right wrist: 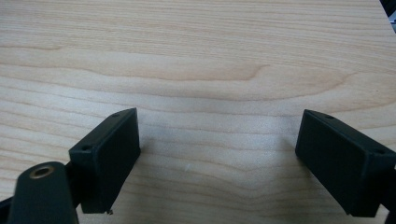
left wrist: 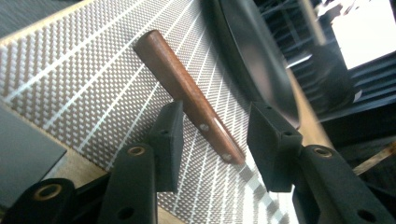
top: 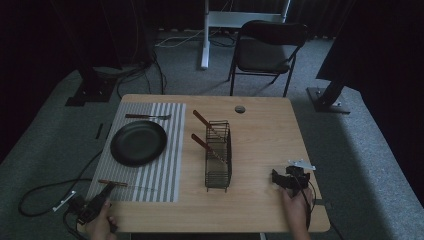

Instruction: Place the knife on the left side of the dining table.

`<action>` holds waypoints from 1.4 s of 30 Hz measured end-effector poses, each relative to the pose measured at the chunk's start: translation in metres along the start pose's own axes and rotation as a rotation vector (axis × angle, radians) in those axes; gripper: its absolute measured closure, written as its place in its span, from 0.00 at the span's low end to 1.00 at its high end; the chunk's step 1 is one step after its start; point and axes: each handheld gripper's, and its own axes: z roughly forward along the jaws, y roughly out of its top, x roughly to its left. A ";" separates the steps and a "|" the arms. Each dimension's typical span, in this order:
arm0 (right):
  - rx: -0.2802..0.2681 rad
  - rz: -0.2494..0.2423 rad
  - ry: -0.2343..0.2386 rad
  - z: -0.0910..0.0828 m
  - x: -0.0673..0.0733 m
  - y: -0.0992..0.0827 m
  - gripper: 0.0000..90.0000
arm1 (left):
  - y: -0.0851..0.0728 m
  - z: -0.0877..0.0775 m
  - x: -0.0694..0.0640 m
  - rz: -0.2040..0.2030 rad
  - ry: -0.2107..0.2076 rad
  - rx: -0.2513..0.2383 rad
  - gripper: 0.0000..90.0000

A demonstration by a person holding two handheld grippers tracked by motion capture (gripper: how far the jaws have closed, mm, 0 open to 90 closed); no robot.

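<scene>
A wooden-handled knife (top: 113, 183) lies on the near edge of the striped placemat (top: 165, 175), in front of the black plate (top: 138, 142). My left gripper (top: 106, 190) reaches in from the table's front left corner. In the left gripper view my left gripper (left wrist: 215, 126) is open, its jaws on either side of the knife's handle (left wrist: 173, 70), which rests flat on the placemat (left wrist: 70, 70) beside the plate (left wrist: 261, 60). My right gripper (top: 284, 175) stands open near the front right of the table (top: 260, 130), over bare wood (right wrist: 201, 70), with nothing between its jaws (right wrist: 217, 154).
A fork (top: 147, 116) lies on the placemat beyond the plate. A wire cutlery rack (top: 218, 160) stands mid-table with two wooden-handled utensils (top: 205, 121) sticking out to the left. A round grommet (top: 240, 108) sits near the far edge. A folding chair (top: 267, 47) stands behind the table.
</scene>
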 end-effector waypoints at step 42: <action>0.000 0.000 0.000 0.000 0.000 0.000 0.14 | -0.027 -0.003 -0.039 0.748 0.159 0.212 0.38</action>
